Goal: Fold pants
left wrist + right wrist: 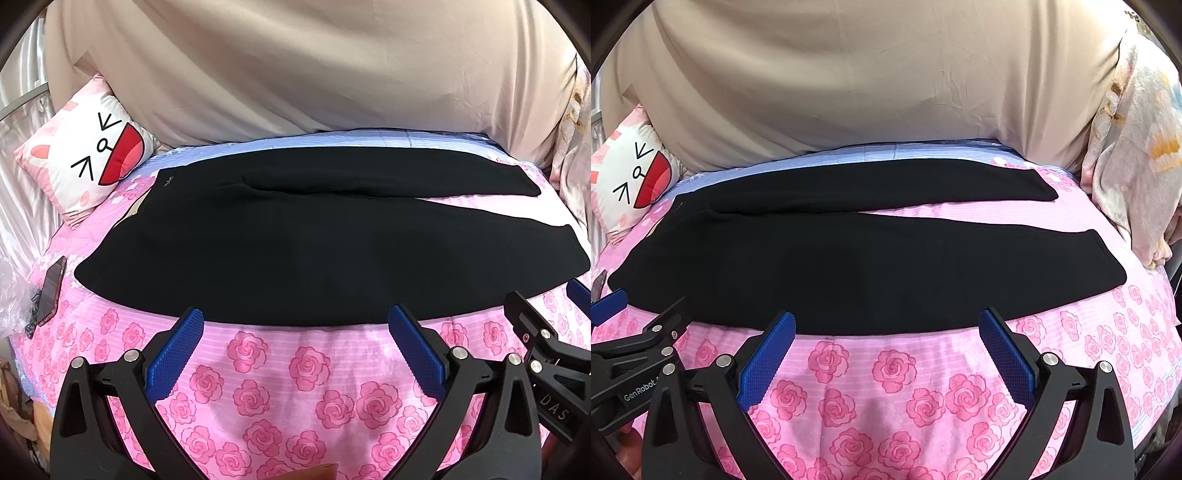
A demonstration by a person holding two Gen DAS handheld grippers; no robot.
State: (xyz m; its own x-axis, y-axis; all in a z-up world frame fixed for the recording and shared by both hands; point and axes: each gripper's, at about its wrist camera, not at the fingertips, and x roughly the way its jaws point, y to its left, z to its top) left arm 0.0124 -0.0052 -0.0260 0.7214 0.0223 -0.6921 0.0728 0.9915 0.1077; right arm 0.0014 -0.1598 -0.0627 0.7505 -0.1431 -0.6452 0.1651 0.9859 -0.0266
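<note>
Black pants (pixel 295 251) lie flat across the pink rose bedspread (pixel 295 387), waistband to the left, both legs running right and slightly apart. They also show in the right wrist view (pixel 849 266). My left gripper (pixel 295 317) is open and empty, its blue pads just short of the pants' near edge. My right gripper (pixel 886 321) is open and empty, also at the near edge, further right. The right gripper shows at the lower right of the left wrist view (pixel 546 332); the left gripper shows at the lower left of the right wrist view (pixel 635 332).
A cat-face pillow (pixel 85 158) sits at the back left. A phone (pixel 51 291) lies on the bed's left edge beside a plastic bag (pixel 11 295). A beige sheet (pixel 295 66) hangs behind the bed. A floral blanket (pixel 1137 147) is piled at the right.
</note>
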